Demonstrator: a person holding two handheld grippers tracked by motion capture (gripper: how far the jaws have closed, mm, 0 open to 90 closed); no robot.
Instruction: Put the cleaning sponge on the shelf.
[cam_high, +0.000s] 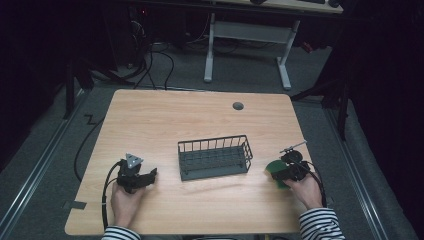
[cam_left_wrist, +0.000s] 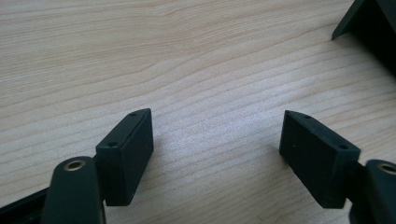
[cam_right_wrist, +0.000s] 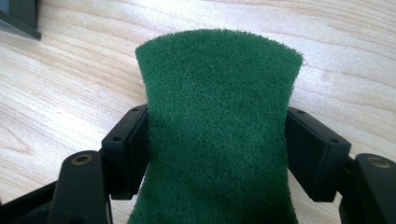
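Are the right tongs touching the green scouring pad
Touching. In the right gripper view, both jaws of the right tongs press against the sides of the green scouring pad, pinching it narrower at the middle.

1. The tabletop (cam_high: 165, 120) is light wood with rounded corners and a visible grain
2. A grey round cap (cam_high: 238, 106) sits in it near the far edge
3. A dark wire basket (cam_high: 215, 158) stands directly on it, around the middle
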